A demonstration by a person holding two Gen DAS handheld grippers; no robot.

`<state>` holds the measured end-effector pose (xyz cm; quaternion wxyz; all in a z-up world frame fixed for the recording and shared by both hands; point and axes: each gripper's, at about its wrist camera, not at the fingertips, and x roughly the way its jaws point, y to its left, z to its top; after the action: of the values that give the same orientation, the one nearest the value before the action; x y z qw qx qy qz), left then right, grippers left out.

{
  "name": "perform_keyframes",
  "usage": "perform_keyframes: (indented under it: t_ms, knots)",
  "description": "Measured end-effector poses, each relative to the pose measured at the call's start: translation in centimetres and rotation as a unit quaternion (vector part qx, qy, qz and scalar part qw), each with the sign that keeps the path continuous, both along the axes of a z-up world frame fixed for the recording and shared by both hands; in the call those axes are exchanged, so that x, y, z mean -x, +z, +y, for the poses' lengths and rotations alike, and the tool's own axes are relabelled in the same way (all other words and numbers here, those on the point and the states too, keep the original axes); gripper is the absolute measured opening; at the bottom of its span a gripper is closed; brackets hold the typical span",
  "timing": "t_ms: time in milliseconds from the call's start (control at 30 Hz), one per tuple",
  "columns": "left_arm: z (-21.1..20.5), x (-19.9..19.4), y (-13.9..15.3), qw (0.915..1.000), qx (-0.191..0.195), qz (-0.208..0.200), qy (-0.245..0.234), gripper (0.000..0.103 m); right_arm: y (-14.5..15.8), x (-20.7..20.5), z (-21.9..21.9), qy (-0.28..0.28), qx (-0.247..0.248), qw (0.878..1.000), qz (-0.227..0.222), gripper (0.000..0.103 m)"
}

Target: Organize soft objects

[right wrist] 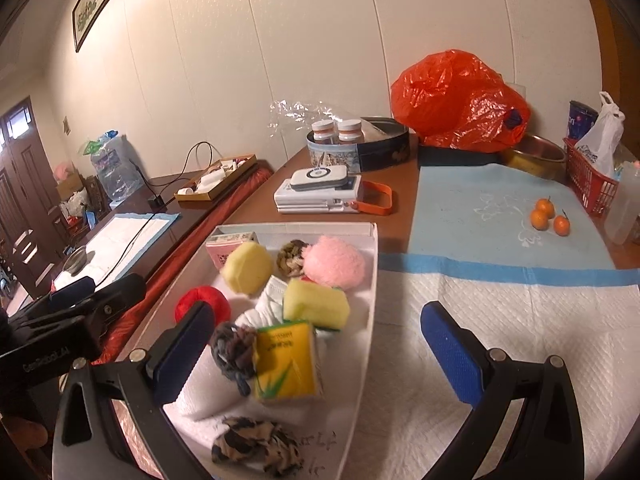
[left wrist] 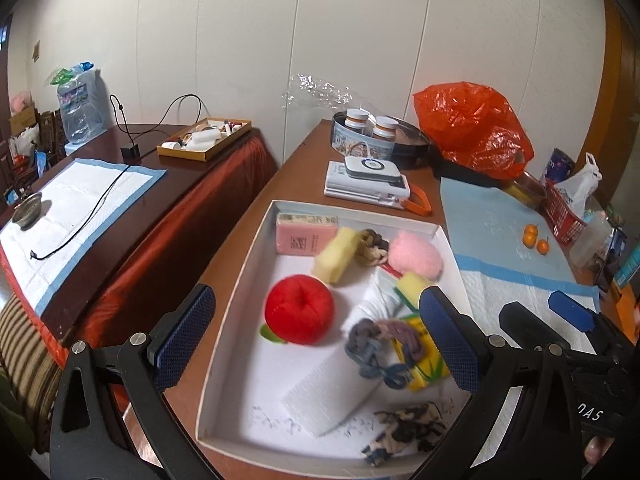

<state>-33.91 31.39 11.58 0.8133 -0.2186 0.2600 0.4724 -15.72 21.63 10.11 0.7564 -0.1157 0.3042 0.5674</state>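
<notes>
A white box (left wrist: 256, 248) (right wrist: 370, 280) on the table holds soft objects: a red yarn ball (left wrist: 299, 309) (right wrist: 202, 302), yellow sponges (left wrist: 335, 254) (right wrist: 316, 303), a pink fluffy ball (left wrist: 416, 255) (right wrist: 333, 262), a pink sponge block (left wrist: 306, 234), a grey knotted rope (left wrist: 372, 346) (right wrist: 234, 350), a yellow tissue pack (right wrist: 289, 360), a patterned scrunchie (left wrist: 408, 426) (right wrist: 256, 444). My left gripper (left wrist: 316, 340) is open above the box. My right gripper (right wrist: 320, 352) is open over the box's right edge; it shows in the left wrist view (left wrist: 560, 320).
A white and blue pad (right wrist: 500, 280) lies right of the box with three small oranges (right wrist: 546, 214). Behind stand stacked white devices (right wrist: 320, 192), a tin with bottles (right wrist: 352, 148), an orange bag (right wrist: 456, 100), a red basket (right wrist: 588, 180). A second table (left wrist: 100, 184) stands left.
</notes>
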Motion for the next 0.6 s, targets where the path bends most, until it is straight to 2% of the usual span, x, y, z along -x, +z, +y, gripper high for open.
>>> perform_keyframes:
  t_ms: [167, 300, 467, 600]
  knots:
    - [-2.2, -1.5, 0.4, 0.9995, 0.007, 0.030, 0.009, 0.103, -0.1, -0.4, -1.6, 0.004, 0.002, 1.000, -0.006, 0.103]
    - [-5.0, -2.9, 1.2, 0.9986, -0.028, 0.042, 0.010, 0.103, 0.1, -1.4, -3.7, -0.001, -0.004, 1.000, -0.014, 0.103]
    - [-8.2, -5.6, 1.6, 0.9987, -0.039, 0.031, -0.007, 0.103, -0.3, -3.4, -6.2, -0.045, 0.028, 0.998, -0.033, 0.103]
    - [-10.3, -7.8, 1.4, 0.9985, -0.042, 0.036, -0.007, 0.103, 0.1, -5.4, -9.2, -0.102, 0.026, 0.994, -0.039, 0.103]
